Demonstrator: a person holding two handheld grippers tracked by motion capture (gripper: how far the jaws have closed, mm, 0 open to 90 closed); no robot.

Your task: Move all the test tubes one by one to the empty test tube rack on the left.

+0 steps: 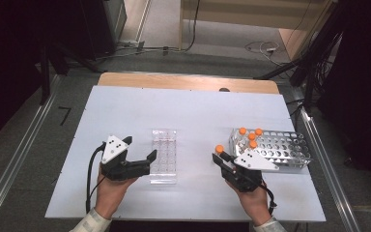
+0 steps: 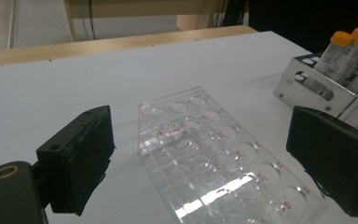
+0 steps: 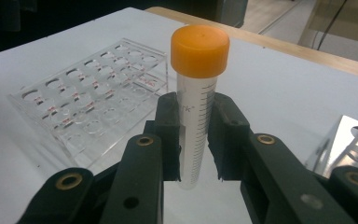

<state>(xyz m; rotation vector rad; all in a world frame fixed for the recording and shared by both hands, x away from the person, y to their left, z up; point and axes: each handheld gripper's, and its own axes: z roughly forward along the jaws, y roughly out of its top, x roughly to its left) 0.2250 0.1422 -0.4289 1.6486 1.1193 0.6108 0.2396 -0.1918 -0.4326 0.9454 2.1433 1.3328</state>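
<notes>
A clear plastic tube with an orange cap [image 3: 196, 84] stands upright between the pads of my right gripper [image 3: 196, 140], which is shut on it below the cap. From above, that tube [image 1: 219, 149] hangs over the white table between a clear acrylic rack [image 1: 164, 155] and a metal rack [image 1: 280, 147]. The right gripper [image 1: 221, 158] sits just left of the metal rack. My left gripper [image 1: 140, 148] is open beside the acrylic rack's left edge. In the left gripper view its jaws stand wide apart, with the acrylic rack [image 2: 214, 154] lying beyond them.
Three orange-capped tubes [image 1: 250, 136] stand in the near-left corner of the metal rack [image 2: 307, 86]. The acrylic rack [image 3: 88, 98] has its holes unfilled. The white table top [image 1: 183, 106] has a wooden strip along its far edge, and cables lie on the floor beyond.
</notes>
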